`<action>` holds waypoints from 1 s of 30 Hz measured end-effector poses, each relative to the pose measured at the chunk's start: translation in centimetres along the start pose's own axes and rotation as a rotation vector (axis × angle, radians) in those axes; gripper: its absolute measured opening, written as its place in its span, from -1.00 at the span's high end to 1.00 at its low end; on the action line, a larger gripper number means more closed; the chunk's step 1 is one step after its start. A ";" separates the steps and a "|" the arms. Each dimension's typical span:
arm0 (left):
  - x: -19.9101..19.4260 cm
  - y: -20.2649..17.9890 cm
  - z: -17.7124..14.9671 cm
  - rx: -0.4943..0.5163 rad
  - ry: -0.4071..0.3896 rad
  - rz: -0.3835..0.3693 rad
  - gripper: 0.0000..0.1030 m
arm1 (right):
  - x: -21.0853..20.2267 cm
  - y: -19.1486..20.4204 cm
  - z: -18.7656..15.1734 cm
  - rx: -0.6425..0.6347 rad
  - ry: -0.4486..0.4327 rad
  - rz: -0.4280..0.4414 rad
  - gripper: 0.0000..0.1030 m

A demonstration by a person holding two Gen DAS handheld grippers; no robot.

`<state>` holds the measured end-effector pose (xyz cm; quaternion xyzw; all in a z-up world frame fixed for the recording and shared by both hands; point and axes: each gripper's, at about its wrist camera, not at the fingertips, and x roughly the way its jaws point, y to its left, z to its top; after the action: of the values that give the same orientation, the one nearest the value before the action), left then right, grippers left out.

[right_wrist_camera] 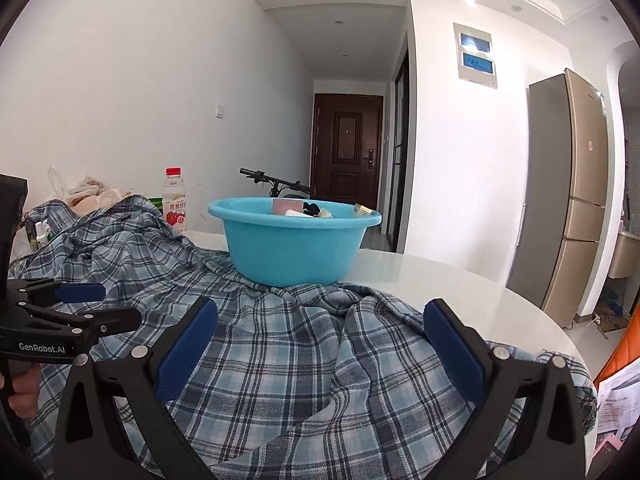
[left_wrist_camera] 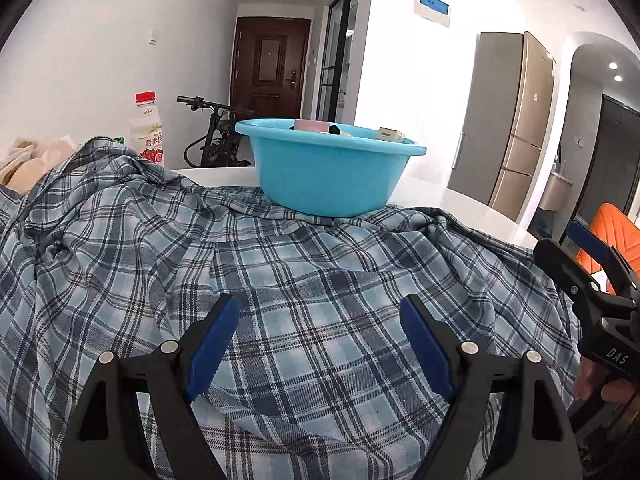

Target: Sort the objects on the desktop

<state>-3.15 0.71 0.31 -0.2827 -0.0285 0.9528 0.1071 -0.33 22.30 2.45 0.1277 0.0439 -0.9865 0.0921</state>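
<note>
both grippers hang above the plaid cloth point(left_wrist_camera: 304, 280) with jaws wide and nothing held: left gripper point(left_wrist_camera: 320, 320) low centre of its view, right gripper point(right_wrist_camera: 320, 320) likewise. the blue basin point(right_wrist_camera: 294, 240), mid frame, already holds small boxes. judging by that, the sorting looks near done; any next pick should pinch a raised fold, not flat cloth. white round table point(right_wrist_camera: 460, 292) shows at right; milk bottle point(left_wrist_camera: 147, 132) upper left, fridge point(right_wrist_camera: 568, 192) far right.

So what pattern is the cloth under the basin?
Blue-grey plaid cloth, clearest in the left wrist view.
</note>
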 end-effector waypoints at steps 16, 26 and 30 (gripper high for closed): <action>-1.5 -1.2 -0.6 0.013 -0.171 0.043 -0.73 | 0.5 -0.2 -0.7 0.012 -0.020 0.038 -0.99; -2.6 -1.4 -1.0 0.028 -0.269 0.106 -0.94 | 0.9 -0.7 -0.7 0.034 -0.003 0.026 -0.99; -3.4 -2.2 -1.3 0.061 -0.308 0.152 -1.00 | 1.6 -1.6 -0.9 0.074 0.038 0.024 -0.99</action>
<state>0.71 2.10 1.27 -0.1312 0.0059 0.9906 0.0377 -1.98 23.68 1.24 0.1501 0.0079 -0.9838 0.0981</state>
